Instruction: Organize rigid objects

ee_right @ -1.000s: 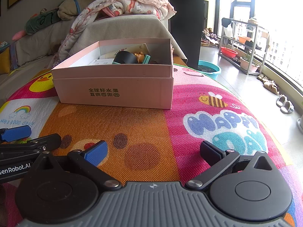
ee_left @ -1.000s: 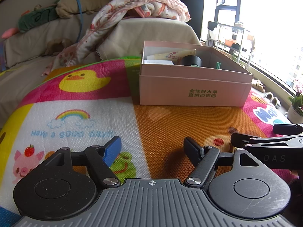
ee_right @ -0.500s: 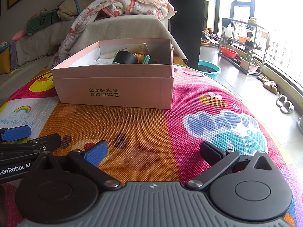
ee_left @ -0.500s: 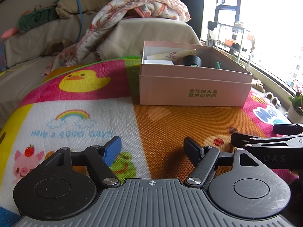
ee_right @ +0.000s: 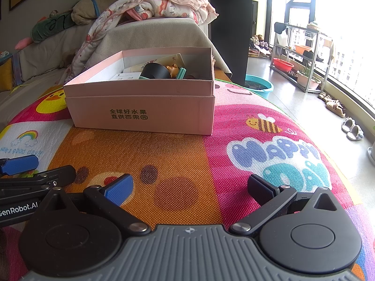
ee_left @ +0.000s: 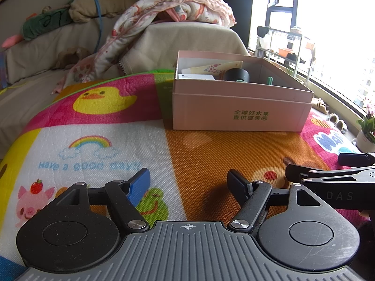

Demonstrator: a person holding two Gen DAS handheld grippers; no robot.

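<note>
The pink box point(ee_right: 143, 107) is sitting straight ahead of both grippers, long side facing them. The left gripper point(ee_left: 188, 183) and right gripper point(ee_right: 189, 187) are sitting wide apart, holding nothing, and look about equally near the box.

Nothing has changed; neither hand-held gripper point(ee_left: 188, 182) has moved.

Hidden behind the pink box point(ee_right: 145, 107) front wall: lower parts of the black roll point(ee_right: 155, 70), teal piece point(ee_right: 181, 73) and brown figurine point(ee_right: 172, 68). Cut off at frame edge: neighbouring gripper point(ee_left: 332, 180).
</note>
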